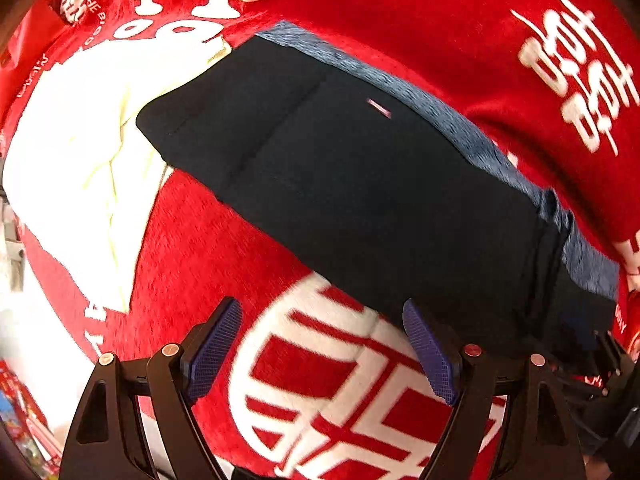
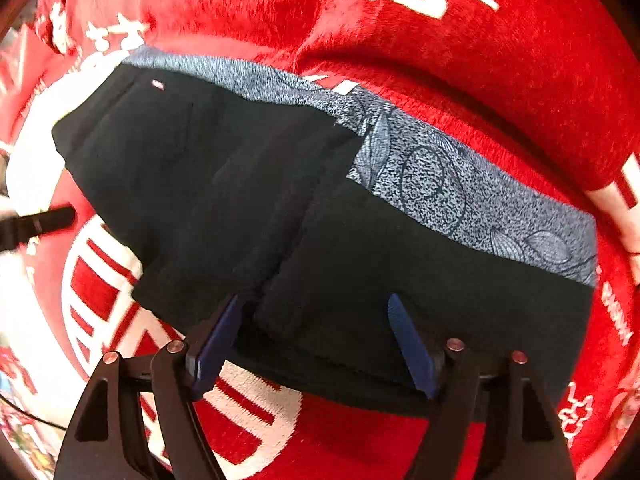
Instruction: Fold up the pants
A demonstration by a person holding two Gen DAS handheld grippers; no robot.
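The dark pants [image 2: 320, 208] lie folded on the red blanket [image 2: 440, 60], both tongs [image 1: 322, 354] [image 2: 316, 340] wide apart holding nothing; next, probably grab the near edge.

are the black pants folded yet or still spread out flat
Folded. The black pants lie as a compact stacked block on the red blanket: layered edges show near the right gripper, whose jaws are open.

Home bedroom, red plush double-happiness blanket [image 1: 208, 248], folded clothes on it

A red plush blanket [image 1: 208, 248] with white characters carries folded dark pants [image 1: 360, 200] and a pale-yellow cloth [image 1: 92, 152].
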